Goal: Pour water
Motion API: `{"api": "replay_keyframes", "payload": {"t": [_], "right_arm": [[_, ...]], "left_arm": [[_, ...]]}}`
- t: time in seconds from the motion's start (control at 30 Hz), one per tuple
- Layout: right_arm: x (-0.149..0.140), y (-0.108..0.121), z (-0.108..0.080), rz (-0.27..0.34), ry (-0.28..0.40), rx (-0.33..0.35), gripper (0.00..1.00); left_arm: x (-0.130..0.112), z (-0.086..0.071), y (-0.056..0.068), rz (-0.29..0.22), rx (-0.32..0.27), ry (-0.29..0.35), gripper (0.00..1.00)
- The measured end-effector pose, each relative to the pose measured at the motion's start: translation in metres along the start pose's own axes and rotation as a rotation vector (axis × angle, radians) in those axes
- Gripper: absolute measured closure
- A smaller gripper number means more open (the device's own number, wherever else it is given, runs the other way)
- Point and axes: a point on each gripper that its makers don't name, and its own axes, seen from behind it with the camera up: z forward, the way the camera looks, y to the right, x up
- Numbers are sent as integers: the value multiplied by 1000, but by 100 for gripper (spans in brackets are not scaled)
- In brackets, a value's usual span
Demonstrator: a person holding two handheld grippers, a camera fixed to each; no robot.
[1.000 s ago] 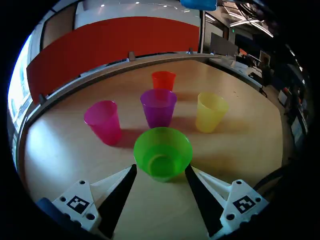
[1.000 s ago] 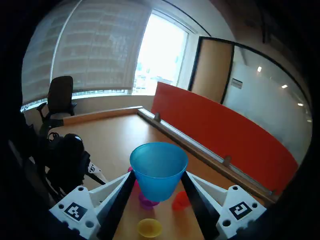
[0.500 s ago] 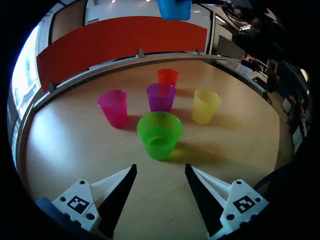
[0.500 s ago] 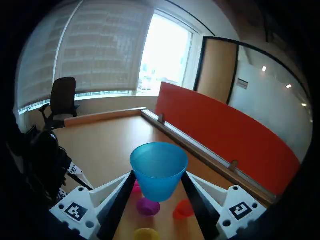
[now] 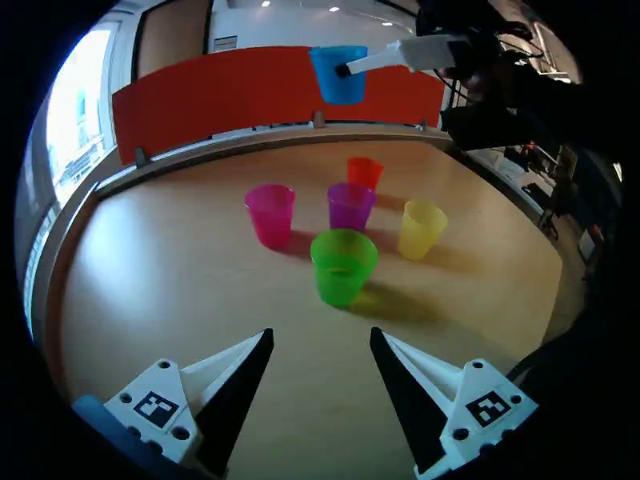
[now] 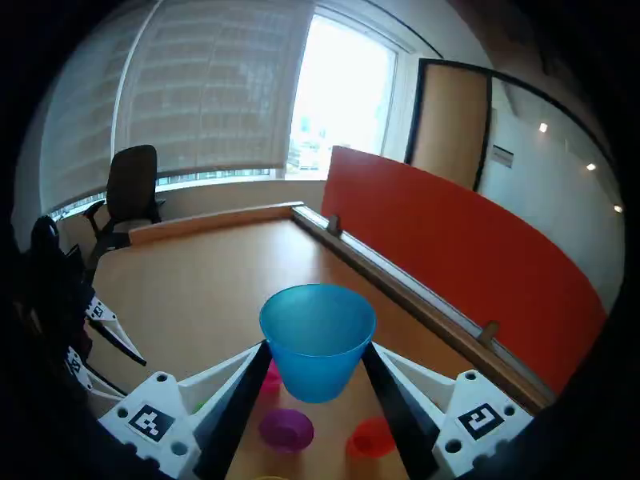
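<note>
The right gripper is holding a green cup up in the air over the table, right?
Not quite. The right gripper holds a blue cup, not a green one, up in the air over the table; the right gripper view shows it. The green cup stands on the table in the left gripper view.

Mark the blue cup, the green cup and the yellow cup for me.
blue cup [image 6: 318,352]: right gripper view, front wall below the rim.
green cup [image 5: 342,284]: left gripper view, outer wall facing the camera.
yellow cup [image 5: 418,236]: left gripper view, middle of its side wall.
</note>
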Motion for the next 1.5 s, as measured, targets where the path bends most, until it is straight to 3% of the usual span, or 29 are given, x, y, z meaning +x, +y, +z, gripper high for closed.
{"api": "replay_keyframes", "payload": {"t": [0.27,0.83,1.27,1.5], "right_arm": [[-21,14,34,8,-72,32,14],[-77,17,97,51,-281,115,14],[-113,22,123,76,-433,136,14],[-127,24,132,86,-483,136,14]], "left_arm": [[6,-18,-7,-54,37,24,11],[13,-35,-10,-74,81,41,11],[11,-38,-19,-99,103,42,11],[11,-37,-22,-106,109,45,11]]}}
